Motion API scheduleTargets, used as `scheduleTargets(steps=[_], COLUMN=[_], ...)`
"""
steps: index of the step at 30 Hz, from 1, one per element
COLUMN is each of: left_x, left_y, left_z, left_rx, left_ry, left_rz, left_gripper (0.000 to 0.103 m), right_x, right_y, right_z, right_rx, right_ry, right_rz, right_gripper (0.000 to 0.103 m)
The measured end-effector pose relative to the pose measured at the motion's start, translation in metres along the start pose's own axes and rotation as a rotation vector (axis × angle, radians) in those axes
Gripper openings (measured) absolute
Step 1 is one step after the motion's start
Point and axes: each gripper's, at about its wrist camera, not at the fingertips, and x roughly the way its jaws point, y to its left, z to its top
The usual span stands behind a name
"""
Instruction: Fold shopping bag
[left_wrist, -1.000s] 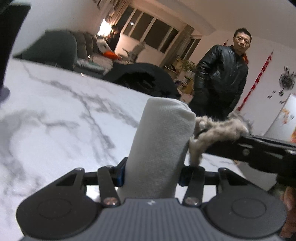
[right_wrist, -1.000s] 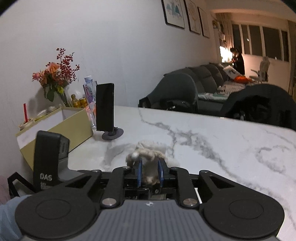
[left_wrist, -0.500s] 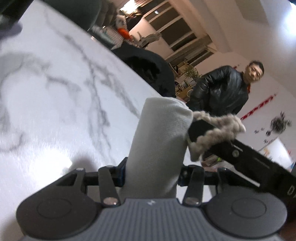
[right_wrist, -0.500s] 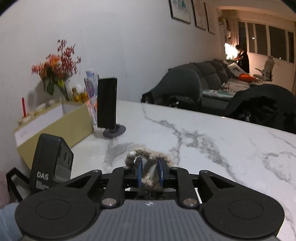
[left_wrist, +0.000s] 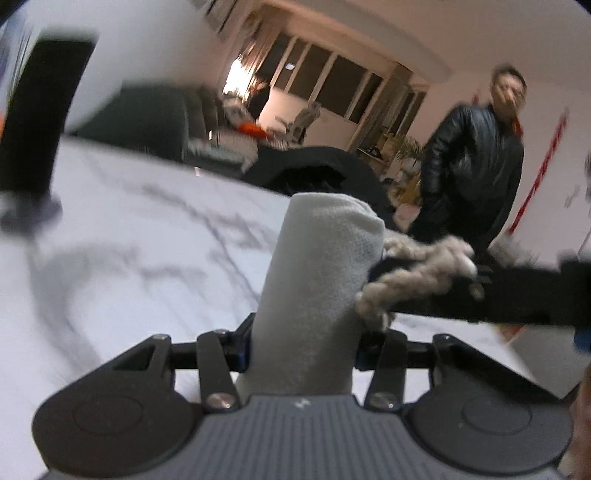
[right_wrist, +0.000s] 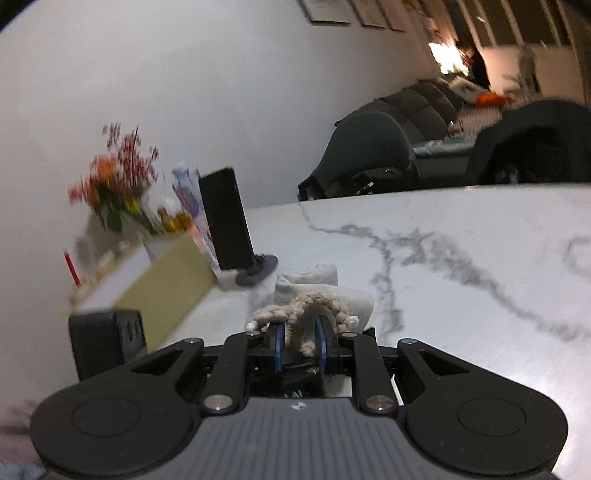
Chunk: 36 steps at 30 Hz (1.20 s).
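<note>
Rolled shopping bag pinched in left gripper fingers; rope handle pinched by right gripper. Judged light, soft, springy; firm hold on roll needed.

We count one rolled white shopping bag at centre frame, with one braided rope handle to its right. Two grippers: left gripper at lower centre, right gripper at lower centre. One bystander upper right. One black phone on a stand, one flower bunch, one yellow box at left.
</note>
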Motion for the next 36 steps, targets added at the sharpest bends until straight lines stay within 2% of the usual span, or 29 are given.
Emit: scheduleTargets(steps=[3, 8, 13, 17, 23, 31, 34, 36], left_x=[-0.004, -0.005, -0.011, -0.011, -0.007, -0.005, -0.005, -0.010], left_y=[-0.019, -0.040, -0.063, -0.070, -0.091, -0.096, -0.092, -0.087], left_z=[-0.004, -0.017, -0.034, -0.045, -0.061, -0.067, -0.067, -0.066], left_rx=[0.144, 0.264, 0.367, 0.411, 0.550, 0.564, 0.536, 0.542], left_ry=[-0.035, -0.036, -0.036, -0.001, 0.033, 0.050, 0.055, 0.060], left_rz=[0.104, 0.176, 0.201, 0.195, 0.213, 0.212, 0.211, 0.173], left_gripper=[0.044, 0.042, 0.041, 0.041, 0.041, 0.041, 0.041, 0.045], right_x=[0.004, 0.011, 0.013, 0.020, 0.032, 0.064, 0.071, 0.067], right_y=[-0.007, -0.013, -0.025, -0.039, -0.053, -0.063, -0.056, -0.053], right_z=[-0.008, -0.023, -0.027, -0.029, -0.023, -0.019, -0.020, -0.021], right_rx=[0.083, 0.138, 0.189, 0.236, 0.261, 0.239, 0.145, 0.111], right_ry=[-0.019, -0.038, -0.049, -0.027, 0.052, 0.129, 0.119, 0.109], right_rz=[0.024, 0.015, -0.023, -0.042, -0.071, -0.070, -0.066, -0.063], right_gripper=[0.020, 0.031, 0.033, 0.036, 0.042, 0.048, 0.044, 0.040])
